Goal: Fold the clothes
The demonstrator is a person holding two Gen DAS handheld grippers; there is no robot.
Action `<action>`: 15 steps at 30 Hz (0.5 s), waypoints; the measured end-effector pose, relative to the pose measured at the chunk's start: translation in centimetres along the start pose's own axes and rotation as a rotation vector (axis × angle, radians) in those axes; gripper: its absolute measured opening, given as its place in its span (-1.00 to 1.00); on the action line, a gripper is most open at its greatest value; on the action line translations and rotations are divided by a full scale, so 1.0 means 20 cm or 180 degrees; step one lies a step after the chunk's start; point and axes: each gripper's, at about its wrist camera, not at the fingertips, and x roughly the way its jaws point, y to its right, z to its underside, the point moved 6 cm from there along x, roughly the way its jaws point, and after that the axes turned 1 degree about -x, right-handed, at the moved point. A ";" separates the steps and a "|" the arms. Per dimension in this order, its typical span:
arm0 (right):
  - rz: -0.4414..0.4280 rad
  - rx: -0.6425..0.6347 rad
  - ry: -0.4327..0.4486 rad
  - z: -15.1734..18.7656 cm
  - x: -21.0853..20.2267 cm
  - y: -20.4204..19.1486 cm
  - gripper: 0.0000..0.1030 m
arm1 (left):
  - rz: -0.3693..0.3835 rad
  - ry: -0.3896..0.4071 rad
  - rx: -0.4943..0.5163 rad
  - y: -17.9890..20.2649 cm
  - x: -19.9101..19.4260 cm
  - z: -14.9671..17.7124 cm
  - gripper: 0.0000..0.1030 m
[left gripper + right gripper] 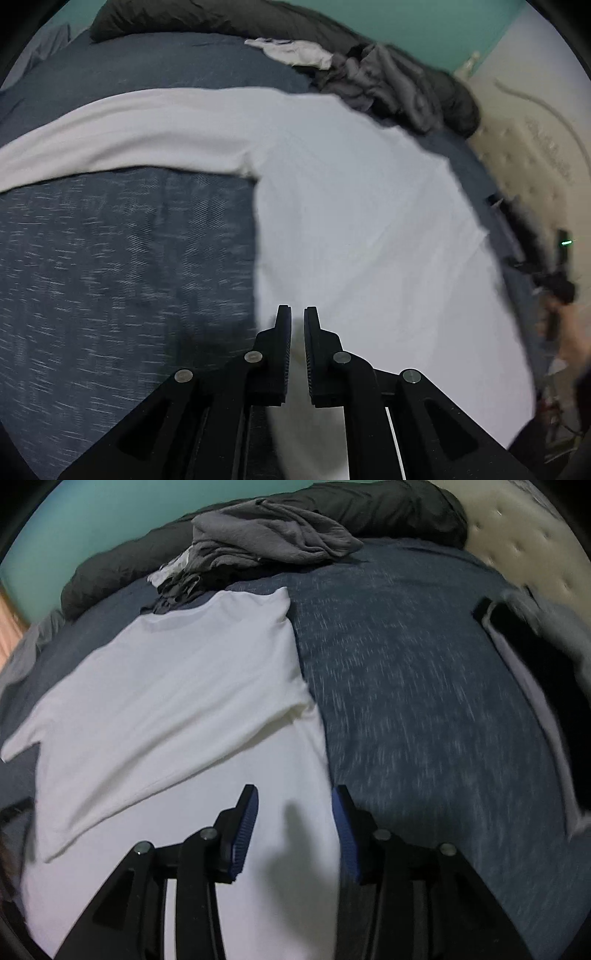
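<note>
A white shirt [351, 221] lies spread flat on the blue-grey bedcover [110, 258], one long sleeve [129, 129] stretched out to the left. My left gripper [297, 314] is at the shirt's near left edge, its black fingers nearly together with white cloth pinched between them. In the right wrist view the white shirt [166, 701] has an upper layer folded over along a diagonal crease. My right gripper [293, 794] hovers over the shirt's right edge with its blue pads [345, 834] apart and nothing between them. The right hand with its gripper [554, 288] shows blurred at the left view's right edge.
A crumpled grey clothes pile [273, 535] and a small white cloth [295, 51] lie at the far side of the bed, against a dark duvet [388, 509]. A cream tufted headboard [517, 535] bounds the right. A dark item with a pale edge [535, 672] lies at the right.
</note>
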 end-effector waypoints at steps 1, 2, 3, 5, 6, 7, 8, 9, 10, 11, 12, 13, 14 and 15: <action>0.0045 -0.0056 -0.0006 -0.02 0.02 0.01 -0.18 | 0.0019 0.0016 0.0041 0.02 0.00 0.00 -0.85; 0.0112 -0.0105 -0.0014 -0.04 0.05 0.02 -0.18 | 0.0038 0.0014 0.0111 0.06 0.01 0.00 -0.85; 0.0149 -0.0130 -0.0016 -0.06 0.07 0.03 -0.18 | 0.0052 -0.0005 0.0174 0.08 0.03 0.00 -0.85; 0.0222 -0.0181 -0.0020 -0.10 0.12 0.05 -0.18 | 0.0054 -0.0086 0.0267 0.13 0.09 0.01 -0.85; 0.0233 -0.0245 -0.0028 -0.11 0.14 0.04 -0.18 | 0.0035 -0.0120 0.0293 0.13 0.11 0.01 -0.85; 0.0244 -0.0309 -0.0035 -0.12 0.16 0.03 -0.18 | 0.0016 -0.0154 0.0319 0.14 0.14 0.01 -0.85; 0.0245 -0.0367 -0.0038 -0.13 0.17 0.03 -0.18 | -0.0004 -0.0189 0.0345 0.15 0.16 0.01 -0.85; 0.0275 -0.0421 -0.0044 -0.14 0.19 0.02 -0.18 | -0.0024 -0.0213 0.0364 0.16 0.18 0.01 -0.85; 0.0305 -0.0475 -0.0049 -0.15 0.21 0.02 -0.18 | -0.0045 -0.0223 0.0373 0.15 0.19 0.01 -0.85; 0.0344 -0.0515 -0.0056 -0.16 0.23 0.01 -0.18 | -0.0062 -0.0232 0.0376 0.15 0.20 0.01 -0.85; 0.0373 -0.0537 -0.0057 -0.18 0.25 0.02 -0.18 | -0.0072 -0.0238 0.0371 0.15 0.20 0.01 -0.85; 0.0373 -0.0550 -0.0055 -0.19 0.27 0.02 -0.18 | -0.0080 -0.0246 0.0362 0.14 0.20 0.01 -0.85; 0.0369 -0.0565 -0.0052 -0.20 0.28 0.02 -0.18 | -0.0085 -0.0257 0.0348 0.14 0.21 0.01 -0.85; 0.0359 -0.0578 -0.0059 -0.20 0.30 0.02 -0.18 | -0.0087 -0.0269 0.0336 0.13 0.22 0.01 -0.85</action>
